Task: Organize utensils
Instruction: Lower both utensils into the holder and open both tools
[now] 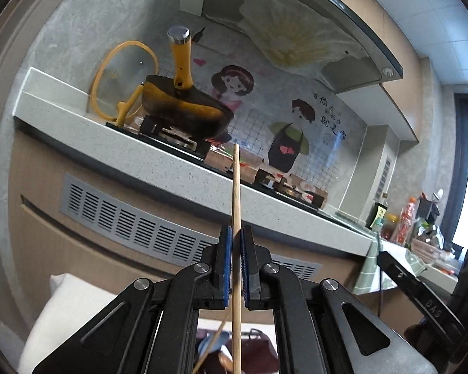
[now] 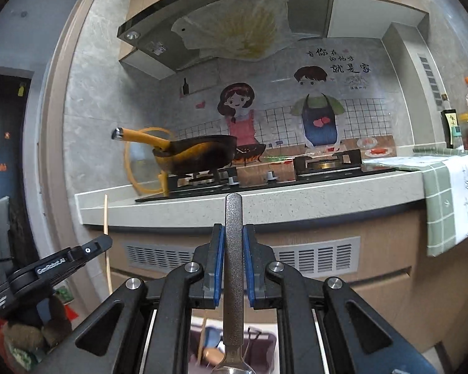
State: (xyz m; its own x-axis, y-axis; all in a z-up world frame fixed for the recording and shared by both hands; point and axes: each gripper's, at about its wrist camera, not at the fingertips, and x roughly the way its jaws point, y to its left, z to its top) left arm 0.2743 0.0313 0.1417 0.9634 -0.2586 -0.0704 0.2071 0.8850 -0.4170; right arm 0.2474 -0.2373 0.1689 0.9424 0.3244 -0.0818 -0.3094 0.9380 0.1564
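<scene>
Left gripper [image 1: 236, 233]: jaws closed on a chopstick [image 1: 236, 193], which stands upright between the blue pads [image 1: 227, 268], its tip level with the counter [image 1: 159, 159] edge. In the right view the same gripper [image 2: 104, 243] appears at far left, the chopstick [image 2: 105, 215] rising above it. Below the jaws, a dark container [image 1: 259, 352] holds another chopstick and what look like spoons; details are too blurred to tell.

Behind, on the stove [image 2: 265, 180], sits a yellow pan [image 1: 184, 109] with its lid [image 1: 121, 74] propped against the wall.

Right gripper [image 2: 234, 227]: jaws closed on a spoon [image 2: 233, 249], gripped by its textured metal handle, bowl end pointing down toward the container [image 2: 262, 342].

Risks, as judged from this pose. The chopstick is thin and round; a loose or off-centre pinch could let it pivot or slide through the pads. Both utensils hang over one small container, so lowering them together may knock the grippers against each other. Released from height, the spoon could bounce out or tip the contents.
</scene>
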